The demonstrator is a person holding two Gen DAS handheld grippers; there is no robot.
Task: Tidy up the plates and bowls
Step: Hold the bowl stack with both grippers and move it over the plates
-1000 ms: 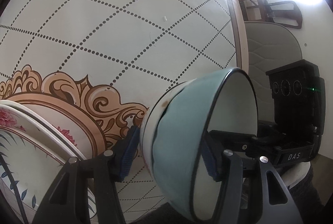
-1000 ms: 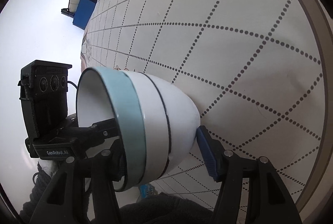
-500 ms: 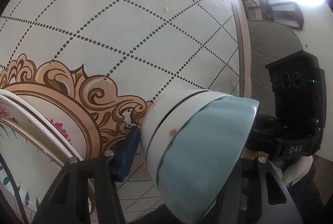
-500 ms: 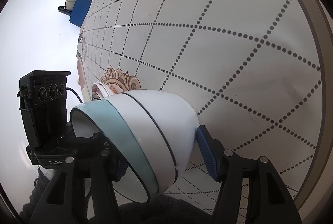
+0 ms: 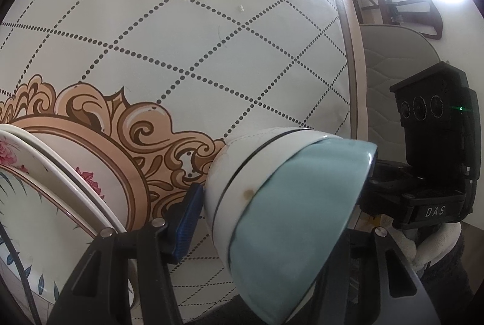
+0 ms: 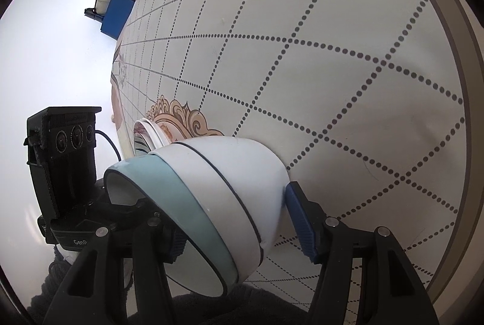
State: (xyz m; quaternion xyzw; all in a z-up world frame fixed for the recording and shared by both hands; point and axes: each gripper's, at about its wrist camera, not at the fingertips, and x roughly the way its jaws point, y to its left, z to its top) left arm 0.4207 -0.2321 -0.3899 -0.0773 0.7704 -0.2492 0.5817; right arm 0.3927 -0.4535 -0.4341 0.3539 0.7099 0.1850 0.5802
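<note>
Dotted tablecloth point(image 5: 187, 31) bears stacked plates point(image 5: 45, 173); both claws, left point(image 5: 272, 222) and right point(image 6: 233, 219), clamp bowl point(image 6: 217, 198).

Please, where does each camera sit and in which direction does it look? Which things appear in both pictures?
Left wrist: sits on the left gripper, looks along its fingers over the table; shows the bowl, stacked plates, right gripper beyond.
Right wrist: sits on the right gripper, looks across the same table from the opposite side; shows the left gripper beyond.
Shared: the bowl, held between both grippers, the plates and the table.
</note>
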